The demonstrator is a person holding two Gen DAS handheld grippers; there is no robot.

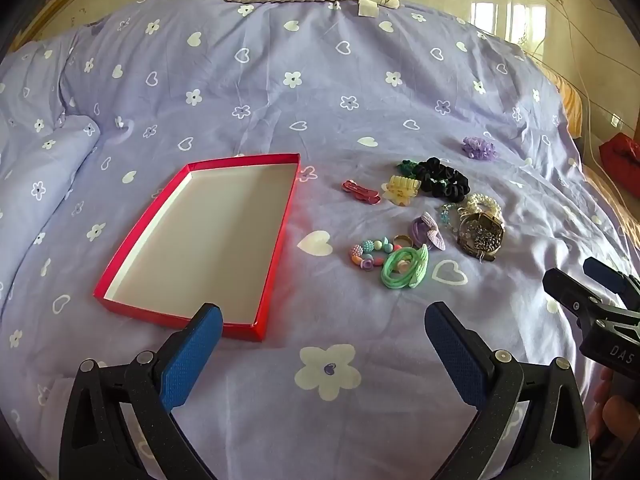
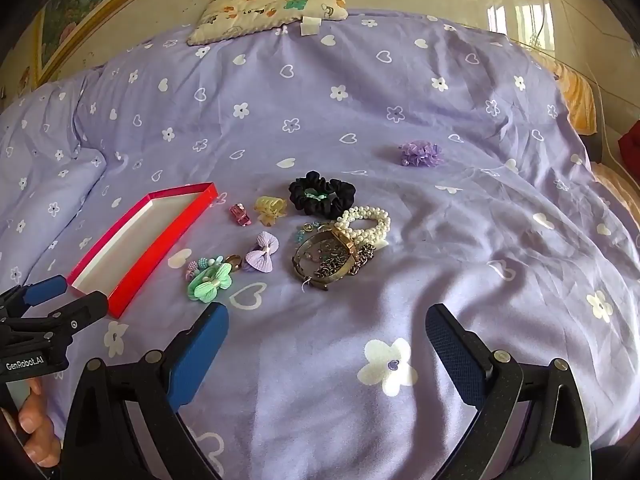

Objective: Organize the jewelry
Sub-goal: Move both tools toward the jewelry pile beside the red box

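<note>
A: How are the grippers held?

B: The left gripper [image 1: 322, 354] and the right gripper [image 2: 326, 346] are both spread wide above the bed [image 1: 280, 88], and nothing is clamped in either.

A: Where is the jewelry found?

B: A red tray [image 1: 280, 240] is laid toward the bed's left edge. Just beside it, toward the right edge, a black scrunchie [image 2: 322, 198], a pearl bracelet [image 2: 366, 220], a metal bangle [image 2: 324, 260] and a green bow [image 2: 210, 284] are clustered. A purple flower clip [image 2: 420, 153] is set apart, nearer the pillow [image 2: 268, 4].
</note>
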